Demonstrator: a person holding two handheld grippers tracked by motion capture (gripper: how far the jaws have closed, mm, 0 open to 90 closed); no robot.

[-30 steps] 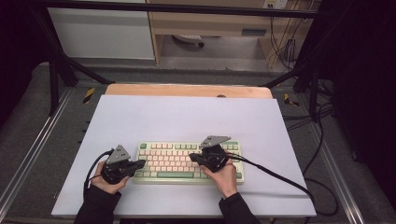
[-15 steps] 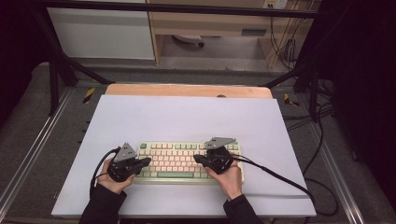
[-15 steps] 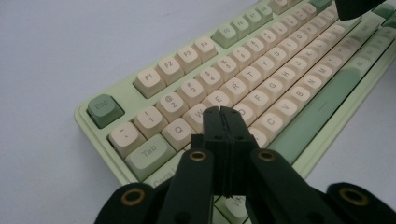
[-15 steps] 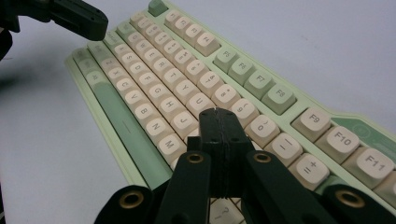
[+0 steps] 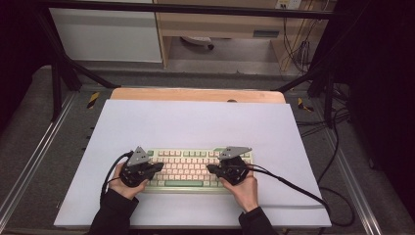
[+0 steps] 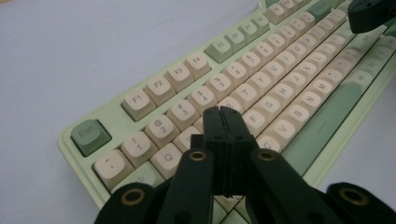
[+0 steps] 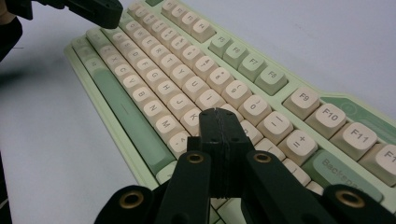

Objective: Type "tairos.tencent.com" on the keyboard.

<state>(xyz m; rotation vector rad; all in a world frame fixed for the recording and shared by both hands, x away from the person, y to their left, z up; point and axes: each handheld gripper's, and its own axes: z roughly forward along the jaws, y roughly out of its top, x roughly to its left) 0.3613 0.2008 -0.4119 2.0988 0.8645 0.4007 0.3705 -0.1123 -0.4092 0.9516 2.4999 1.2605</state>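
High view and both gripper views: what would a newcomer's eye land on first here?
The pale green keyboard with cream keys, lying near the front edge of the white tabletop, draws the eye first. Next come the two black grippers over it: the left gripper above the keyboard's left end and the right gripper above its right part, both with jaws shut and nothing between them. Their tips point toward each other across the keys.

1. Far half of the bench [image 5: 195, 117]: open surface, passage unobstructed.
2. Near centre: keyboard [image 5: 188, 169] occupies the bench.
3. Left and right of the keyboard: open strips, trailing cable [image 5: 293, 183] crosses the right strip.
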